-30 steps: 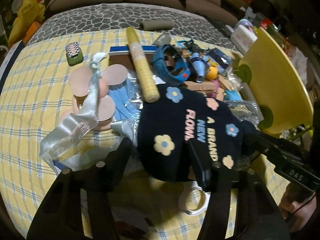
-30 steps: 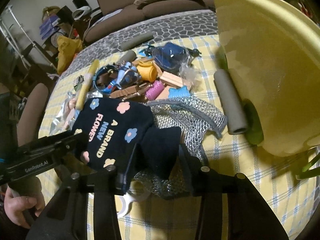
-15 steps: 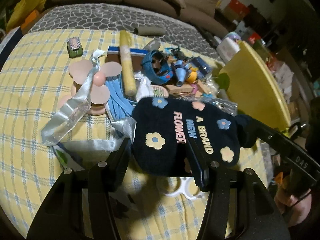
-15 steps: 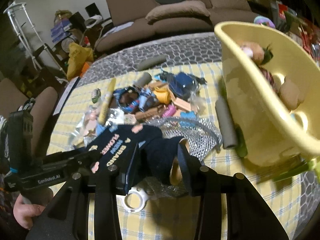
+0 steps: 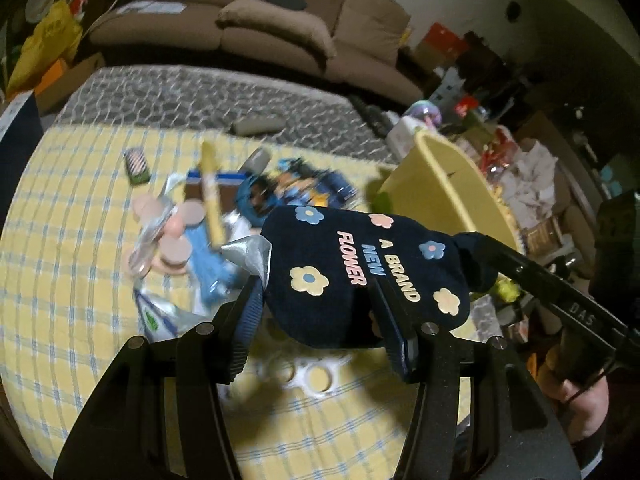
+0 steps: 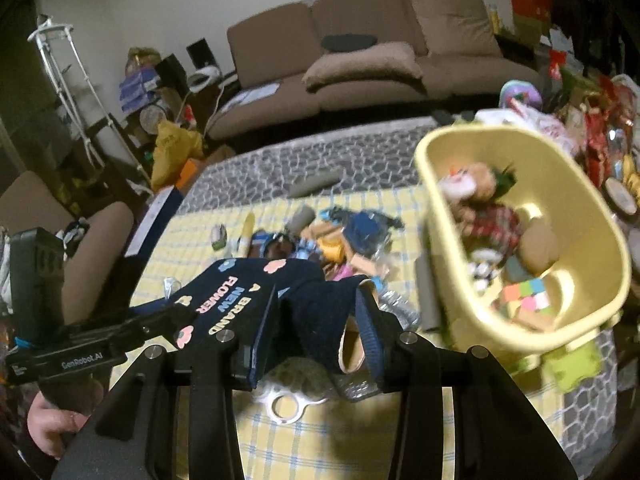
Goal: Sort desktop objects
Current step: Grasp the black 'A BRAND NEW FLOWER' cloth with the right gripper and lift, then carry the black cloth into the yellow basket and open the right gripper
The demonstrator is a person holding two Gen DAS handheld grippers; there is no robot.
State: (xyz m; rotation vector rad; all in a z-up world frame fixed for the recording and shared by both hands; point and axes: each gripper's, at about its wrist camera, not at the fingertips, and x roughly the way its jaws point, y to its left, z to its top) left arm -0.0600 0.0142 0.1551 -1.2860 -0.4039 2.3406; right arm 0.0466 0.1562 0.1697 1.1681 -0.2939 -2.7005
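A dark navy fabric pouch (image 5: 352,264) with pastel flowers and the words "A BRAND NEW FLOWER" hangs in the air above the yellow checked tablecloth (image 5: 72,280). My left gripper (image 5: 320,316) is shut on its near left end. My right gripper (image 6: 316,320) is shut on the other end of the pouch (image 6: 248,296), where a tan lining shows between the fingers. In each wrist view the other gripper reaches in from the side. The yellow basket (image 6: 520,332) stands to the right, holding a plush toy (image 6: 480,200) and coloured sticky notes.
Under the pouch lies a white plastic ring piece (image 5: 308,376). Behind it are a pink fan (image 5: 176,232), a yellow roll (image 5: 212,192), a green toy car (image 5: 136,164), blue toys and a grey foam tube (image 6: 426,292) beside the basket. A brown sofa (image 6: 360,64) stands beyond the table.
Both grippers have risen with the pouch, which has come up off the pile and now hangs clear of the cloth. The basket's inside has come into the right wrist view.
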